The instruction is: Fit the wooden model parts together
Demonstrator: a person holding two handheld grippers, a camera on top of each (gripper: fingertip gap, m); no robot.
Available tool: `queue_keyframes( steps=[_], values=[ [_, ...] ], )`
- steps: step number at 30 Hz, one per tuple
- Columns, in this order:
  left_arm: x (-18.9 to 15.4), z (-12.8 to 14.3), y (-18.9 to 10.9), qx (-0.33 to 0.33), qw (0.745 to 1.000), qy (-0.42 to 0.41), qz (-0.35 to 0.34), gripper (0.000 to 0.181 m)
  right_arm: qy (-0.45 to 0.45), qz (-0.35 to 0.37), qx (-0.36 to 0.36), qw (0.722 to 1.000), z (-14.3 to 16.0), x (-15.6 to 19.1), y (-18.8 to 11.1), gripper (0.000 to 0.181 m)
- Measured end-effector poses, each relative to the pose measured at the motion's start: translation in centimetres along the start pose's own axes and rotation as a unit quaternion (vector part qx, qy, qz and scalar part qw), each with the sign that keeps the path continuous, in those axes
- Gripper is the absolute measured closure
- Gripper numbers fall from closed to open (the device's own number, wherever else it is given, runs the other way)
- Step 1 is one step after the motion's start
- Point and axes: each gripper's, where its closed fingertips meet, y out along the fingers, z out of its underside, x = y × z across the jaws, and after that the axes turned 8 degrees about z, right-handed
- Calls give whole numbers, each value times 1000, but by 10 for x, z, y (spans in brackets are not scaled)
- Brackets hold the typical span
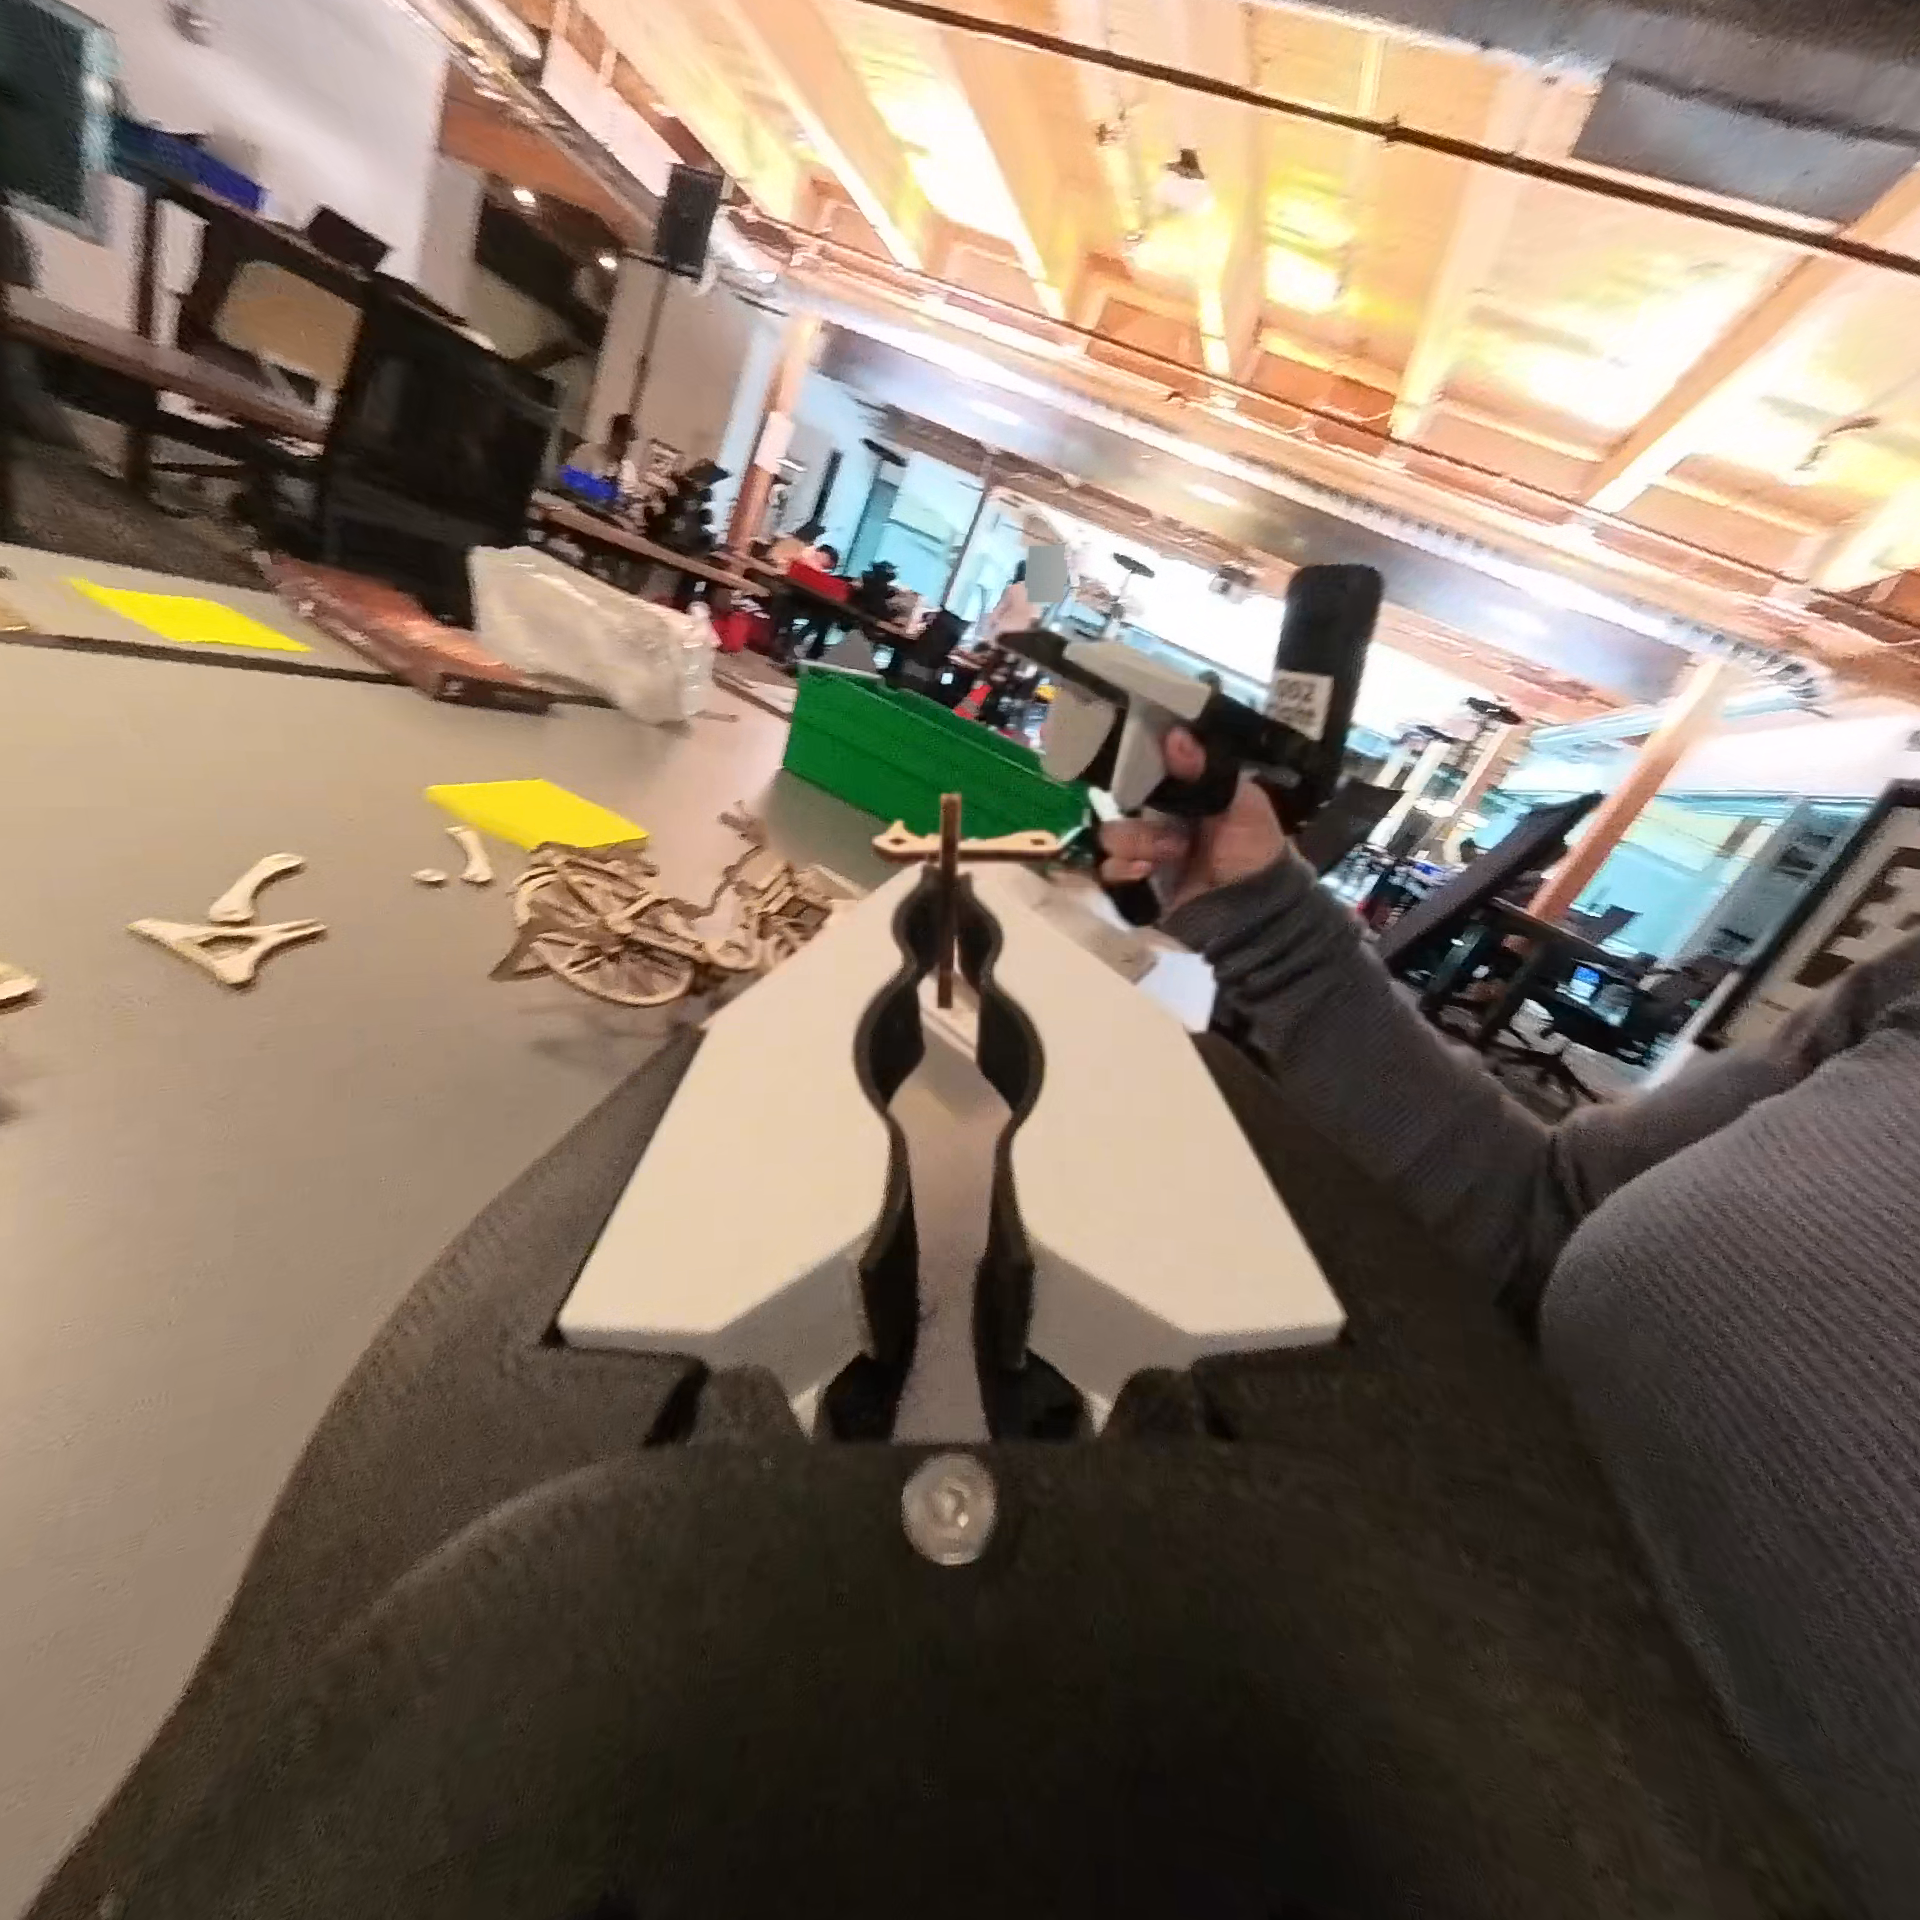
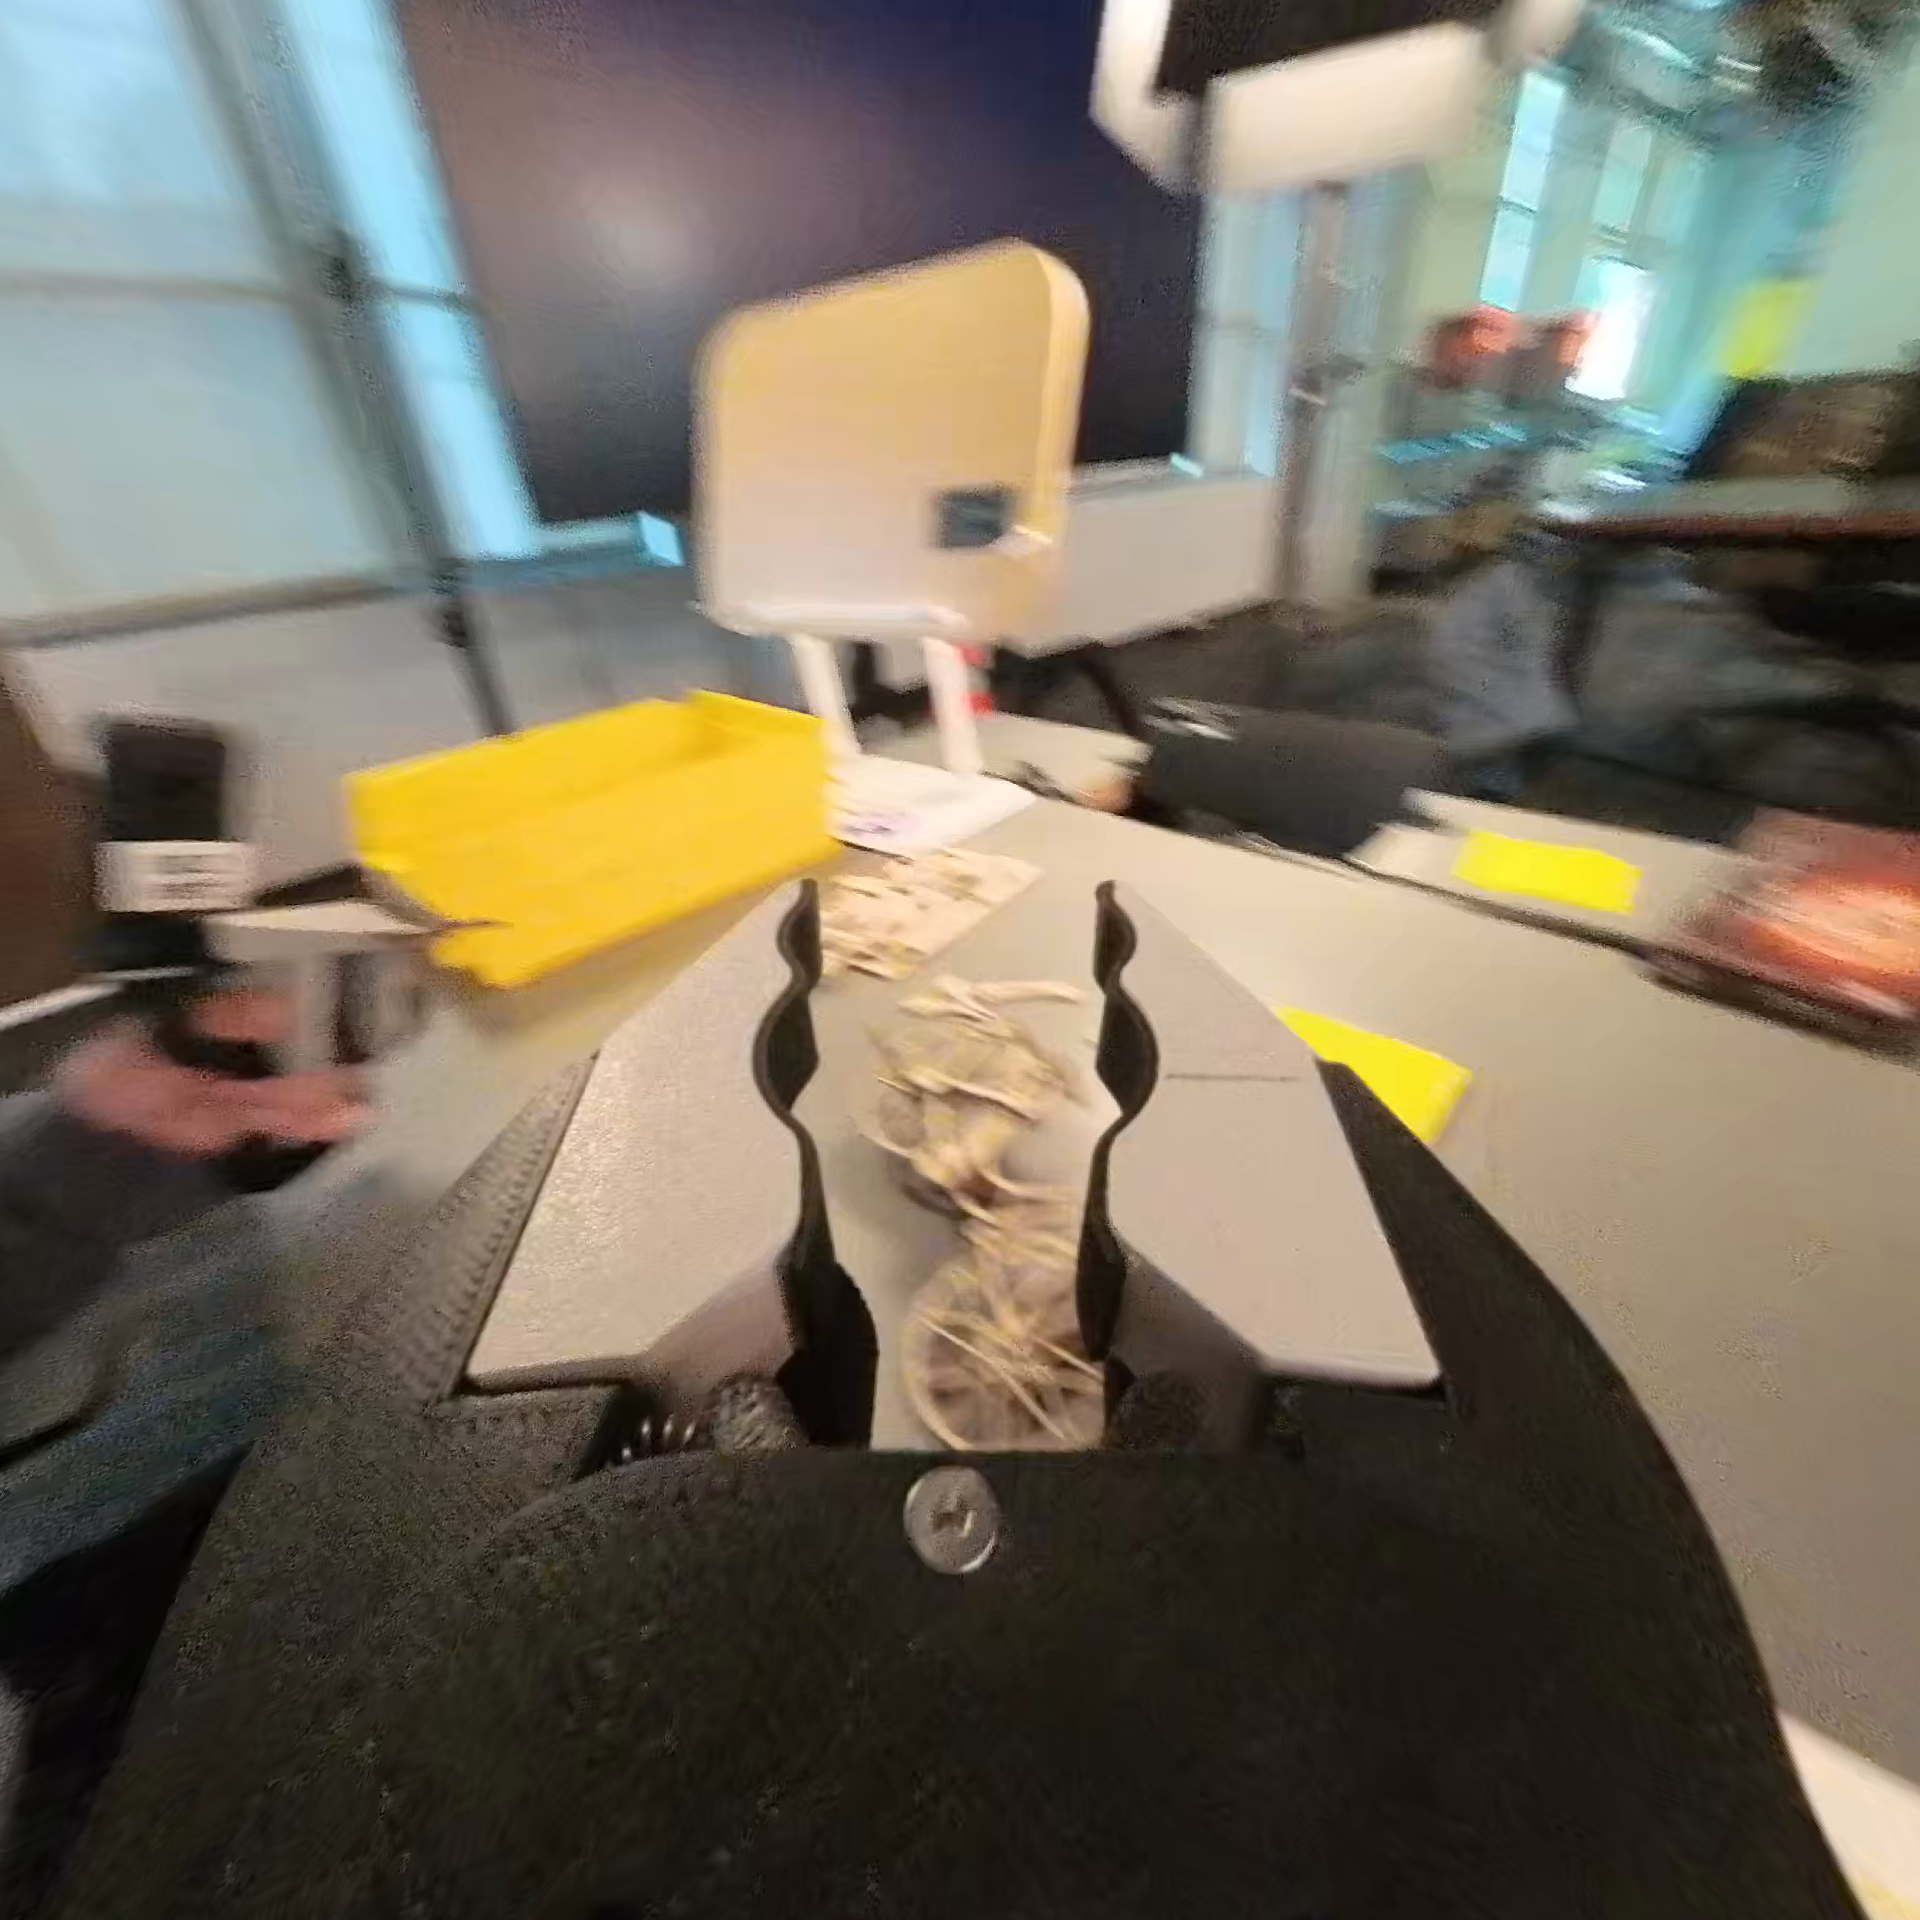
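My left gripper (image 1: 948,885) is shut on a thin wooden part (image 1: 966,844), an upright strip with a curved cross piece on top, held above the grey table. Beyond it, wooden bicycle models (image 1: 623,930) lie in a heap on the table, with loose wooden pieces (image 1: 234,935) to their left. My right gripper (image 2: 954,914) is open and empty above the same heap of wooden bicycle models (image 2: 982,1195). This view is blurred. The right gripper (image 1: 1101,753) also shows in the left wrist view, raised in a hand with a grey sleeve.
A green bin (image 1: 914,748) stands behind the heap. Yellow pads (image 1: 540,812) lie on the grey table (image 1: 260,1143). In the right wrist view there are a yellow bin (image 2: 592,831), a yellow pad (image 2: 1387,1070), a sheet of wooden parts (image 2: 925,904) and a tan panel on a white stand (image 2: 883,447).
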Motion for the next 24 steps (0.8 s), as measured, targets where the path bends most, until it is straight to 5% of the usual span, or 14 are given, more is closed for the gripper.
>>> queue_keyframes(
  steps=[6, 10, 13, 16, 20, 24],
  values=[
    [9, 7, -7, 5, 999, 21, -37, 180, -19, 206, 178, 962, 47, -121, -57, 133],
    [7, 17, 2, 7, 1000, 13, -27, 180, 62, 83, 229, 968, 79, -72, -62, 138],
    [3, 22, 11, 1, 1000, -4, -10, 180, -34, 100, 276, 955, 112, -48, -54, 157],
    [-1, 24, 18, 4, 1000, -3, -7, 180, -24, 65, 338, 939, 144, -25, -47, 160],
    [-15, 19, 22, 0, 1000, 18, -1, 180, -57, 96, 411, 905, 178, -51, -55, 163],
    [-23, 15, 21, -10, 999, 31, 0, 180, -91, 170, 406, 893, 177, -112, -63, 168]
  ],
)
